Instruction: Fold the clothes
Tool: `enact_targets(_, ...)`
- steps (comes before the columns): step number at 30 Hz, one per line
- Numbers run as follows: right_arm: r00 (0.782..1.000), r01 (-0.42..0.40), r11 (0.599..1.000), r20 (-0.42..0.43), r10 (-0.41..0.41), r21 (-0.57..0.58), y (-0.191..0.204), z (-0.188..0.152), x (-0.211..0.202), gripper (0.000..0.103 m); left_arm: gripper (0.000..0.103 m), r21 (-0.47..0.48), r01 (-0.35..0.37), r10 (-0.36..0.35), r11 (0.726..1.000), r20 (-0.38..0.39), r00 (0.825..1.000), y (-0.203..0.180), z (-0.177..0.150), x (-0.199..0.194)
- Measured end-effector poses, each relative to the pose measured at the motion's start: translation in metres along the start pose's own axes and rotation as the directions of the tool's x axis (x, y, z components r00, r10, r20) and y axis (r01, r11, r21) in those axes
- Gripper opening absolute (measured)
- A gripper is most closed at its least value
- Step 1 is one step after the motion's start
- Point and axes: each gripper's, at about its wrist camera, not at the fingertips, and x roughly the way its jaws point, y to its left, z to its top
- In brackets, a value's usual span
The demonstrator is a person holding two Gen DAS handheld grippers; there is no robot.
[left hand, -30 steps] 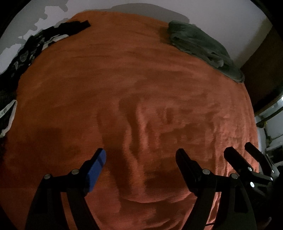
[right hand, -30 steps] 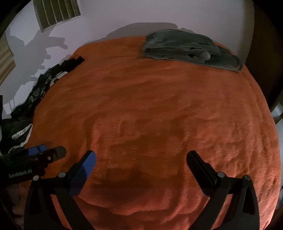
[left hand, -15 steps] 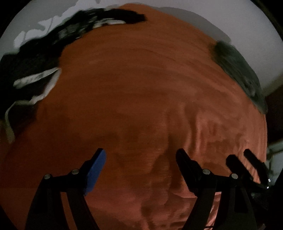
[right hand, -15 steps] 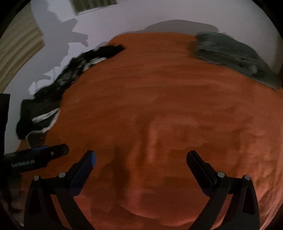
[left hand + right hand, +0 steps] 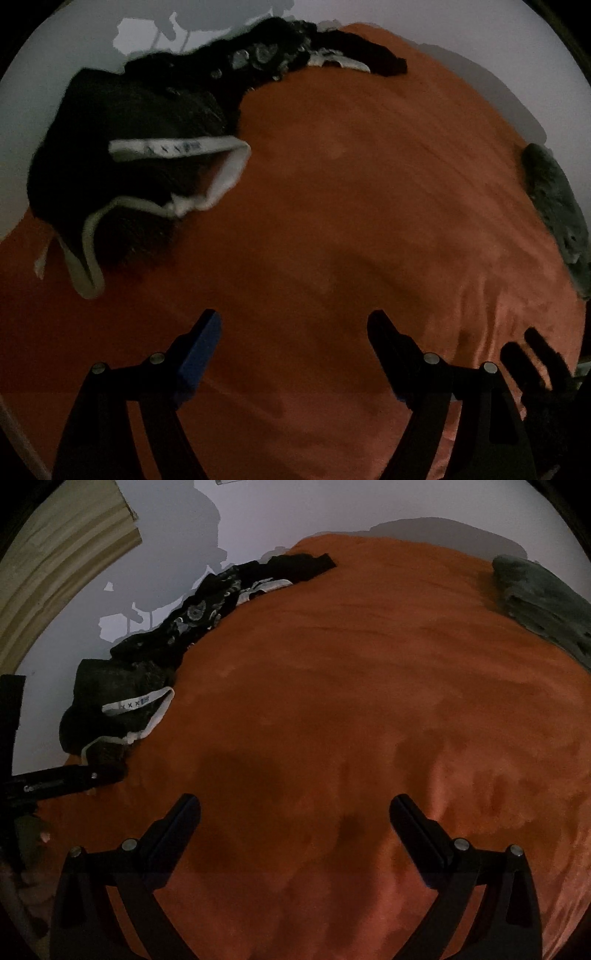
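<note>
A heap of black clothes [image 5: 140, 110] with white waistbands lies along the left edge of the orange bedspread [image 5: 351, 184]; the right wrist view has the same black heap [image 5: 125, 686] at its left. A folded grey garment [image 5: 554, 206] rests at the far right edge, also visible as the grey garment [image 5: 543, 598] in the right wrist view. My left gripper [image 5: 295, 332] hovers open over bare bedspread [image 5: 351, 701], short of the black heap. My right gripper [image 5: 295, 812] is open too, with nothing between its fingers. The left gripper's body [image 5: 55, 782] shows at the left of the right wrist view.
A pale wall [image 5: 258, 517] runs behind the bed, with a wooden slatted panel [image 5: 55, 572] at upper left. The right gripper's fingers [image 5: 532, 354] show at the lower right of the left wrist view. A wide stretch of orange bedspread lies between the black heap and the grey garment.
Both grippers have swung left: the black heap now sits larger and nearer in both views, and the grey garment has slid to the right edge. Both stay open.
</note>
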Motion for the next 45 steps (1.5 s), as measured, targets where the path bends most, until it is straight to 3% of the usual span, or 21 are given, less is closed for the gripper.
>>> enact_targets(7, 1.000, -0.022, 0.994, -0.010, 0.021, -0.108, 0.041, 0.046, 0.030, 0.103, 0.083, 0.003, -0.011, 0.011, 1.000, 0.007, 1.000, 0.035, 0.048, 0.001)
enact_targets(12, 0.998, -0.064, 0.980, -0.003, 0.065, -0.190, 0.088, 0.087, 0.057, 0.102, 0.083, -0.060, -0.013, 0.016, 0.998, 0.037, 0.999, 0.077, 0.085, 0.001)
enact_targets(17, 0.992, -0.123, 0.967, -0.026, 0.120, -0.224, 0.142, 0.127, 0.108, 0.102, 0.083, -0.111, -0.046, 0.050, 0.993, 0.027, 0.998, 0.125, 0.124, 0.018)
enact_targets(26, 0.970, -0.227, 0.957, -0.131, 0.205, -0.179, 0.218, 0.186, 0.232, 0.099, 0.083, -0.138, -0.029, 0.041, 0.990, 0.087, 0.995, 0.173, 0.173, 0.040)
enact_targets(31, 0.955, -0.262, 0.959, -0.169, 0.242, -0.105, 0.241, 0.206, 0.284, 0.094, 0.083, -0.167, -0.053, 0.067, 0.985, 0.076, 0.995, 0.195, 0.183, 0.060)
enact_targets(34, 0.941, -0.289, 0.956, -0.198, 0.274, -0.047, 0.249, 0.219, 0.309, 0.083, 0.083, -0.155, -0.066, 0.080, 0.986, 0.082, 0.993, 0.203, 0.187, 0.066)
enact_targets(38, 0.937, -0.288, 0.956, -0.222, 0.270, -0.050, 0.272, 0.233, 0.331, 0.082, 0.083, -0.113, -0.076, 0.088, 0.991, 0.104, 0.991, 0.205, 0.190, 0.067)
enact_targets(42, 0.932, -0.267, 0.962, -0.267, 0.244, -0.053, 0.294, 0.239, 0.354, 0.081, 0.083, -0.097, -0.067, 0.075, 0.993, 0.076, 0.994, 0.203, 0.188, 0.077)
enact_targets(44, 0.928, -0.270, 0.961, -0.283, 0.244, -0.058, 0.304, 0.240, 0.363, 0.041, 0.083, -0.095, -0.065, 0.071, 0.993, 0.066, 0.995, 0.201, 0.185, 0.081)
enact_targets(45, 0.930, -0.273, 0.959, -0.275, 0.242, -0.079, 0.308, 0.240, 0.361, 0.008, 0.083, -0.088, -0.067, 0.072, 0.994, 0.061, 0.996, 0.200, 0.184, 0.082)
